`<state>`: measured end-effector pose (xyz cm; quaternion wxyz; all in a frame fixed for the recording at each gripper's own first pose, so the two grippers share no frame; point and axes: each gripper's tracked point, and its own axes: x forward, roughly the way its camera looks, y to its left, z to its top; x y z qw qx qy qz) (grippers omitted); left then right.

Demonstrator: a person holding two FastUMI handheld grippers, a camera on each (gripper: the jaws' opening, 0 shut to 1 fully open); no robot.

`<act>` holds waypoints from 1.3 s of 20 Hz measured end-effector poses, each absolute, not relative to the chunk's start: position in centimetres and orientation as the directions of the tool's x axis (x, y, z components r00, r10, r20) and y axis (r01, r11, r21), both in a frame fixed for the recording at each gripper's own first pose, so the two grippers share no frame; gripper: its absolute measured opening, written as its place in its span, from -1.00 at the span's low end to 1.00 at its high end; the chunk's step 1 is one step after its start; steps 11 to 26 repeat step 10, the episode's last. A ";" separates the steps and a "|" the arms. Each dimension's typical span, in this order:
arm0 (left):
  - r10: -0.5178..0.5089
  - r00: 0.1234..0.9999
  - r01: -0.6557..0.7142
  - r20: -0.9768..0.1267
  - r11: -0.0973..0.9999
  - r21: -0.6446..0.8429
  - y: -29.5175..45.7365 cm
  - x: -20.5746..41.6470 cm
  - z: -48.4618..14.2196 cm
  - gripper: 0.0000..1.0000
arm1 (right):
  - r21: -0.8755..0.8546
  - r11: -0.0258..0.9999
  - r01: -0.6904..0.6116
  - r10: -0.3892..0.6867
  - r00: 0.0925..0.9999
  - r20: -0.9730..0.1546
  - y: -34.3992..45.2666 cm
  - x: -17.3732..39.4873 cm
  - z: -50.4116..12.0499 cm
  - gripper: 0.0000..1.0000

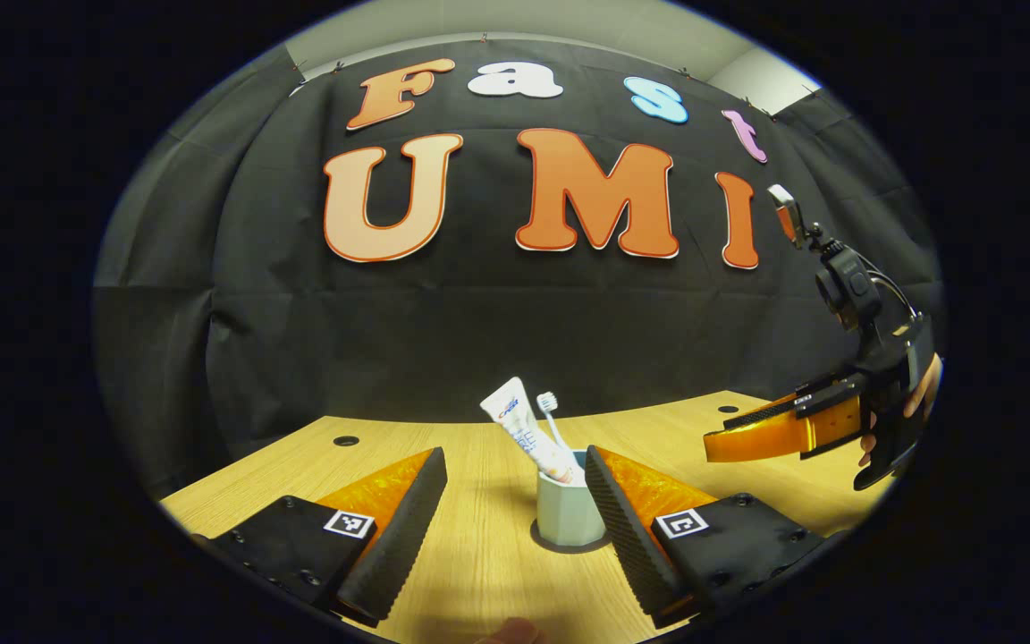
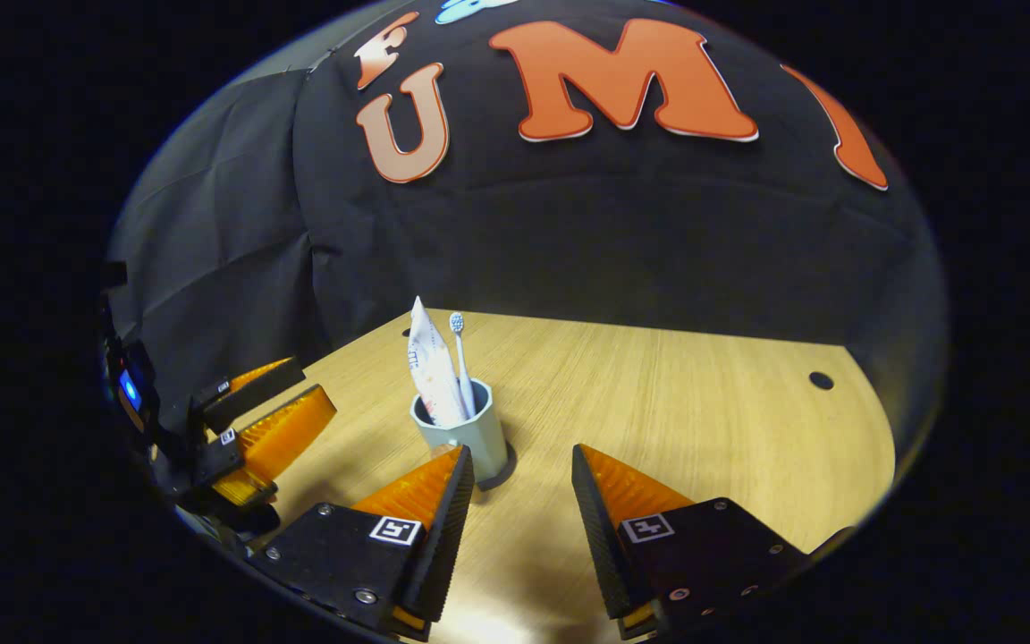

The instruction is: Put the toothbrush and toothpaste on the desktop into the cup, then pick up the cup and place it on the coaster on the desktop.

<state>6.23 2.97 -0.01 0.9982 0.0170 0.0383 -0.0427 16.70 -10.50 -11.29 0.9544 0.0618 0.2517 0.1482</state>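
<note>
Pale cup [image 1: 567,514] on dark coaster [image 1: 544,539], toothpaste [image 1: 528,436] and toothbrush [image 1: 551,413] inside

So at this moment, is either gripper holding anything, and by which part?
Nothing is held. Both the left gripper and right gripper are open; the pale grey-green cup with white toothpaste tube and toothbrush stands free on the dark round coaster.

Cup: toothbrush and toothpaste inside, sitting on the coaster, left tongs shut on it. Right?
Not quite. The left tongs are open, with the cup free between the fingers, as the left gripper view shows. The toothbrush and toothpaste are inside, and the cup sits on the coaster.
</note>
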 end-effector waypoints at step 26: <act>-0.127 0.992 0.127 0.009 0.991 0.052 -0.9 5.9 3.1 0.96 | 0.071 0.989 -0.131 0.146 0.950 -0.276 -16.1 14.4 -10.2 0.58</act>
